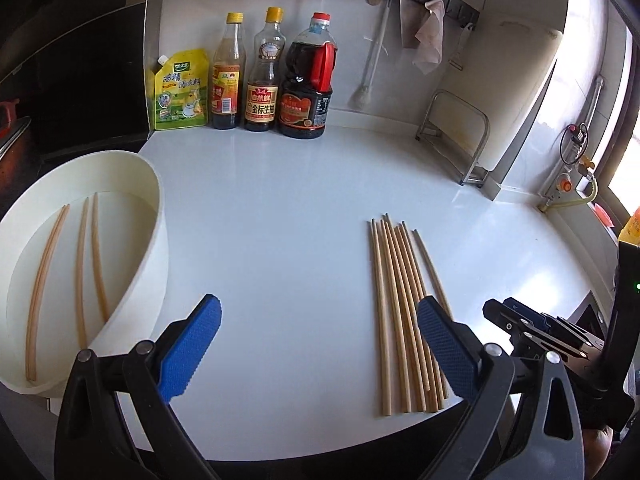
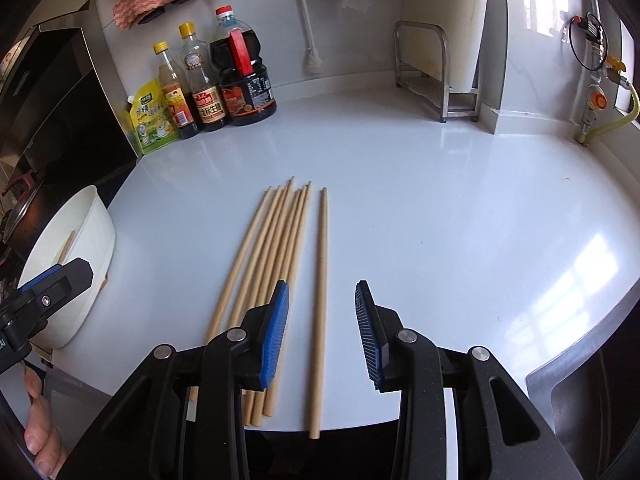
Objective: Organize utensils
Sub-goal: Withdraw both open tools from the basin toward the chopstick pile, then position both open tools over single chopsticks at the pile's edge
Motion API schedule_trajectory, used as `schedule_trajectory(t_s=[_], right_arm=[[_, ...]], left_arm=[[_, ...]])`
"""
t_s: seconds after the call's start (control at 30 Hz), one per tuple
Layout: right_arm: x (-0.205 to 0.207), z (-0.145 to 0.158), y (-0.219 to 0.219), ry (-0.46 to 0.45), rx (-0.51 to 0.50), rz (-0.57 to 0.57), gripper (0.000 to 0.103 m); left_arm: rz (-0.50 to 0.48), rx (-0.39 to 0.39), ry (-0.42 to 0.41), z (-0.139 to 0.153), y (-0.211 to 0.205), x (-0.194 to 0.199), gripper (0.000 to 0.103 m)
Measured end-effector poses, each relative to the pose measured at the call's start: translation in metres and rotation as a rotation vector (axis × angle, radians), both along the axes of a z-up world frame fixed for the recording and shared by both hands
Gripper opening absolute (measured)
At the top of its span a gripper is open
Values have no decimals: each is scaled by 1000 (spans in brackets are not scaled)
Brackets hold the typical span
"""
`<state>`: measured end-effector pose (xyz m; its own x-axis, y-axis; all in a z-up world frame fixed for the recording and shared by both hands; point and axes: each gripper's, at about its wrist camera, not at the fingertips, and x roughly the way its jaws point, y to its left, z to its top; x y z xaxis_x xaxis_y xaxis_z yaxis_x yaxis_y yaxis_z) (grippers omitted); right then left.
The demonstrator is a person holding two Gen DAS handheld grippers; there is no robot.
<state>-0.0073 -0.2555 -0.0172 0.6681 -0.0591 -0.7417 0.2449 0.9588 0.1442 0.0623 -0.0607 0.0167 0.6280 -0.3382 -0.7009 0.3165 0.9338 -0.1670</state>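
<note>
White round plastic tub (image 1: 154,240): off to the left of my left tongs, with three pale wooden chopsticks (image 1: 82,264) lying loose inside on its floor.
Left tongs (image 1: 320,344): blue-padded jaws spread wide apart over bare white countertop (image 1: 280,208), nothing between them.
Bundle of wooden chopsticks (image 1: 400,312): flat on the counter, just inside my left tongs' right pad and running under it (about seven sticks, I can't count them cleanly).
Single wooden chopstick (image 2: 320,300): lying a little apart to the right of the bundle, and it runs between my right tongs' pads.
Right tongs (image 2: 322,334): jaws apart, gripping nothing, left pad over the bundle's near ends.
Sauce bottles (image 1: 264,76): far ahead against the wall.
</note>
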Motion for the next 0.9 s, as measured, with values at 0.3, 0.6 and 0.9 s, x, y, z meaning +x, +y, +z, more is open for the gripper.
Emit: schedule_trajectory(t_s=[0.3,0.6,0.9], right_arm=[[11,-23,-9,39,15,-1,35],[27,-41,-2,86,-7,22,35],[33,-49,-2,109,-64,17,35]], left_arm=[[-7,72,52,-28,-25,25,97],[-1,109,102,-50,-32,43,97],[-19,136,129,-58,-38,46,97]])
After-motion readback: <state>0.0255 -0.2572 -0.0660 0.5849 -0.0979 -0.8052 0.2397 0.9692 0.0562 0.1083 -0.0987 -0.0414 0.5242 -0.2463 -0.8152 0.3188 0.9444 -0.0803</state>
